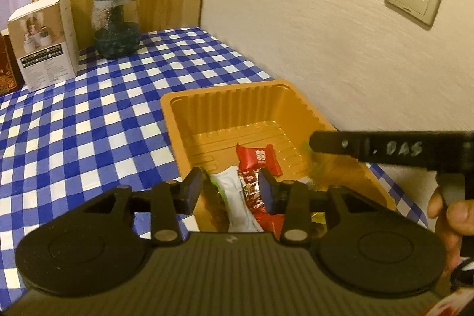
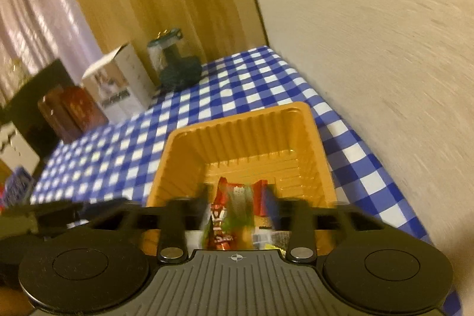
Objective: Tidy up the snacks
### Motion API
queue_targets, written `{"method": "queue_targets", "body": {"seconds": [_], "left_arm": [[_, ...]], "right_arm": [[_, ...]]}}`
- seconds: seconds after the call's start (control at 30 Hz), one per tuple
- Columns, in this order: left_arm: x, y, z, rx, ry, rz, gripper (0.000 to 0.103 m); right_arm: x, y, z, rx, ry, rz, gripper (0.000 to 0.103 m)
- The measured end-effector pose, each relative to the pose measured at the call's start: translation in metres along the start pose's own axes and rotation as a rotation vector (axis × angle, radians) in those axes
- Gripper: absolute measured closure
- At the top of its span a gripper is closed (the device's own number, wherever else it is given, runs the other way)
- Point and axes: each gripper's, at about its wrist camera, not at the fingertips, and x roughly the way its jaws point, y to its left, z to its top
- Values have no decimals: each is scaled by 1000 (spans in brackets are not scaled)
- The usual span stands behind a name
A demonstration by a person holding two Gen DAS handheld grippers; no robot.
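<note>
An orange plastic tray (image 1: 225,105) sits on the blue checked tablecloth by the wall; it also shows in the right wrist view (image 2: 237,129). It holds red wrapped candies (image 1: 258,158), a white packet (image 1: 237,197) and a green-edged packet. My left gripper (image 1: 230,188) is open over the tray's near end, with the snacks between its blue pads. My right gripper (image 2: 237,197) is open over the same tray, and a blurred red and green packet (image 2: 231,215) lies between its fingers. The right gripper's finger (image 1: 385,148) reaches in from the right in the left wrist view.
A white carton (image 1: 44,40) and a dark green glass jar (image 1: 116,25) stand at the table's far edge, beside a dark red box (image 2: 71,114). The white wall (image 1: 326,34) runs along the right side of the table.
</note>
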Motion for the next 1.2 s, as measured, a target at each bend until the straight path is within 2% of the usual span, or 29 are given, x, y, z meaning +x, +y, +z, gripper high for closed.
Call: {"method": "queue_targets", "body": {"seconds": [0.2, 0.27, 0.33, 0.47, 0.63, 0.97, 1.2], "left_arm": [[-17, 5, -14, -33, -6, 14, 50], [-25, 6, -20, -53, -9, 22, 39], [-36, 6, -26, -71, -19, 34, 22], [-62, 3, -38, -103, -31, 48, 8], [-95, -4, -52, -120, -33, 60, 0], [-164, -9, -88, -196, -74, 88, 0], [-207, -11, -106, -243, -59, 165, 0]], "right_arm": [[-21, -8, -3, 50, -27, -22, 42], [-31, -7, -7, 61, -30, -32, 42], [-43, -6, -13, 74, -34, -42, 42], [-68, 4, -26, 79, -37, -53, 42], [-98, 22, -45, 37, -38, -85, 35], [-148, 56, -89, -44, -12, -102, 28], [-167, 74, -115, -82, 5, -110, 28]]}}
